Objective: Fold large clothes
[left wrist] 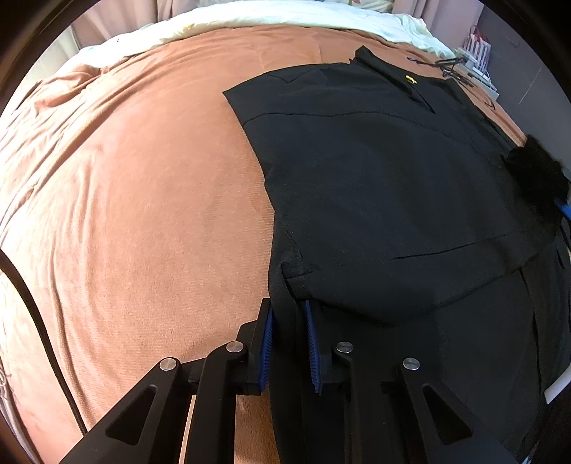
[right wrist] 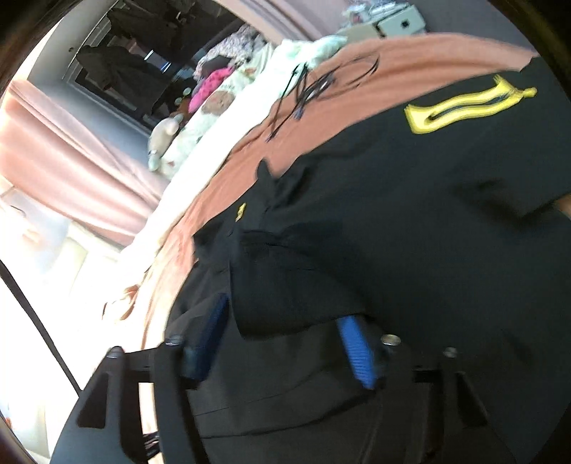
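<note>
Spread over the bed, a rust-brown blanket (left wrist: 135,185) carried a black garment (left wrist: 374,185) lying flat toward its right edge, one part folded over another. Cream bedding (left wrist: 249,16) lay along the far edge, and loose black cords (right wrist: 307,89) sat near the far right corner. At the near edge, the left gripper (left wrist: 289,342) was pinched narrow on a fold of the black cloth. The right gripper (right wrist: 282,342), blurred, stood wide apart with black fabric between its blue pads (right wrist: 357,351), not pressing it. A yellow-trimmed zip (right wrist: 460,107) showed on the garment.

We list: black garment (left wrist: 374,200), matt woven cloth; bedspread (left wrist: 142,200), terracotta, soft napped fabric; gripper pads (left wrist: 268,342), blue ribbed.
</note>
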The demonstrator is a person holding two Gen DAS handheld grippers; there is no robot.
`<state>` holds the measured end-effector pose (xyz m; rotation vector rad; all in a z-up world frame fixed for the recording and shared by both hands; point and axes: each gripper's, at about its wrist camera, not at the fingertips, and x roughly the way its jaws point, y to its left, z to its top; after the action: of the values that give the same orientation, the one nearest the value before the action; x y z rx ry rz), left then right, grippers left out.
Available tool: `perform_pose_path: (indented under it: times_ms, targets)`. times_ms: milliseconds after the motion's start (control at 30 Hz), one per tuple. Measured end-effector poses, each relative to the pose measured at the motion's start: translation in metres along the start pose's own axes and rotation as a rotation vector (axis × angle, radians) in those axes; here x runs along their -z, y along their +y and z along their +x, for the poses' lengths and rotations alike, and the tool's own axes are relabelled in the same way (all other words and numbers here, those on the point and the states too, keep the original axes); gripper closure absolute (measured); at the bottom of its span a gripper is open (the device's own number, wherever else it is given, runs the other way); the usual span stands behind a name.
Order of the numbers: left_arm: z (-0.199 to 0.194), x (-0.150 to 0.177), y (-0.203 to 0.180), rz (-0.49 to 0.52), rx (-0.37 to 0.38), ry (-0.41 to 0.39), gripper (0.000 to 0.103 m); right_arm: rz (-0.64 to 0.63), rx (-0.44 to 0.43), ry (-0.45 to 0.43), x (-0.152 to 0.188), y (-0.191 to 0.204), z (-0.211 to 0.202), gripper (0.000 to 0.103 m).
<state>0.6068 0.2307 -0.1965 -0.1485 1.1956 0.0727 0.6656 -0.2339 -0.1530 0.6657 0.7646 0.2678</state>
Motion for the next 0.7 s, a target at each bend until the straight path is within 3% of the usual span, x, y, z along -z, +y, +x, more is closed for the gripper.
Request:
perform_pose_path:
  times_ms: [233,367,567,667,700]
  targets:
    - [-0.010,0.000,0.000,-0.013,-0.005,-0.015,0.084,-0.003,0.102,-0.030,-0.005,-0.029,-0.038,0.039]
    - [-0.017,0.002,-0.001,-0.012,0.000,-0.029,0.084,0.038,0.143,0.026,0.008,-0.046,-0.045,0.039]
    - [-0.021,-0.001,-0.002,-0.026,0.013,-0.057,0.084,0.001,0.161,0.084,0.008,-0.045,-0.023,0.039]
    - [-0.020,-0.004,-0.002,-0.022,0.014,-0.075,0.084,-0.054,0.183,0.085,0.001,-0.036,-0.010,0.050]
    - [-0.018,-0.004,-0.002,-0.019,0.010,-0.075,0.084,-0.069,0.188,0.091,-0.001,-0.037,-0.004,0.058]
